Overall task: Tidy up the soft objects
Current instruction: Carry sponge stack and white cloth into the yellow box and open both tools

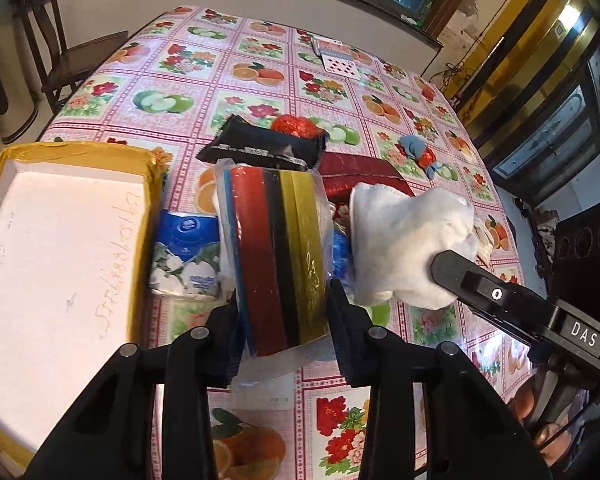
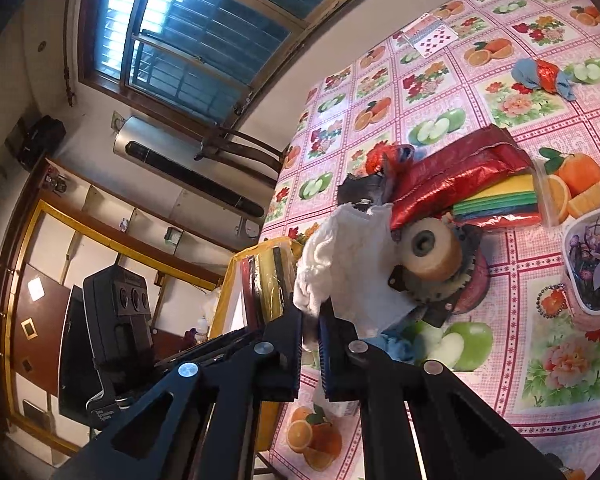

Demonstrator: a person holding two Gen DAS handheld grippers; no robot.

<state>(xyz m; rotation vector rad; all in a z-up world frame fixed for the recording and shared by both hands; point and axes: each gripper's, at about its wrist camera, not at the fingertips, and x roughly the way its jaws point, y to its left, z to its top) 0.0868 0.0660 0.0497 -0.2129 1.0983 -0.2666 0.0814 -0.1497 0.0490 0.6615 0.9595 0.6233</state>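
My left gripper (image 1: 284, 312) is shut on a plastic-wrapped pack of coloured cloths (image 1: 276, 256) with blue, red, black and olive layers, held upright above the table just right of the foam box (image 1: 60, 240). In the right wrist view the same pack (image 2: 266, 280) shows in front of the box's yellow rim (image 2: 230, 280). My right gripper (image 2: 310, 320) is shut on a white fluffy cloth (image 2: 348, 264), lifted off the table. From the left wrist view, that right gripper (image 1: 444, 268) pinches the white cloth (image 1: 408, 240) right beside the pack.
On the fruit-print tablecloth (image 1: 260, 80) lie a blue tissue pack (image 1: 184, 256), a black packet (image 1: 264, 144), a red foil bag (image 2: 452, 176), a rainbow felt pack (image 2: 500, 200), a tape dispenser (image 2: 432, 248), a flowered pouch (image 2: 592, 264), a blue-red wrapped item (image 2: 544, 74) and playing cards (image 1: 336, 58).
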